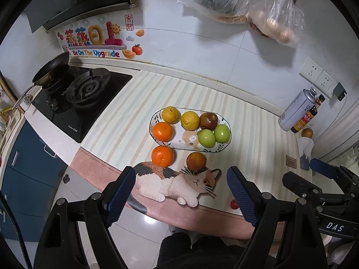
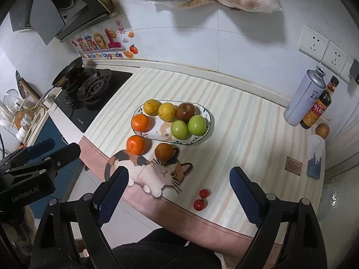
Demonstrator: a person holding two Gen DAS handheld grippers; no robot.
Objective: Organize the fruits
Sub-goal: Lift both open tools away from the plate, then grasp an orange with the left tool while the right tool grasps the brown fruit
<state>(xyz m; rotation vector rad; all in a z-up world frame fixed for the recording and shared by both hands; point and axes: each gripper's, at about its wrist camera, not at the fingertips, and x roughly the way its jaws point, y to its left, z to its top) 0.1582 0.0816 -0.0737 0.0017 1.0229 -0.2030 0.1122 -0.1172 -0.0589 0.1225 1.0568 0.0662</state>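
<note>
An oval patterned plate (image 1: 221,148) (image 2: 207,114) on the striped counter holds two yellow citrus, one orange (image 1: 163,131) (image 2: 140,122), a dark red apple (image 1: 208,120) and two green apples (image 1: 214,135) (image 2: 188,126). In front of the plate lie a loose orange (image 1: 162,156) (image 2: 135,144) and a darker brownish orange (image 1: 195,160) (image 2: 164,151), at a cat-shaped mat (image 1: 175,182) (image 2: 154,172). Two cherry tomatoes (image 2: 202,200) lie near the front edge. My left gripper (image 1: 180,196) and right gripper (image 2: 179,196) are both open and empty, held back over the counter's front edge.
A gas hob (image 1: 85,96) with a pan (image 1: 51,71) is at the left. A white can (image 2: 305,96), a sauce bottle (image 2: 317,107), a round brown fruit (image 2: 322,130) and a tissue pack (image 2: 315,154) stand at the right. Plastic bags (image 1: 246,4) hang on the wall.
</note>
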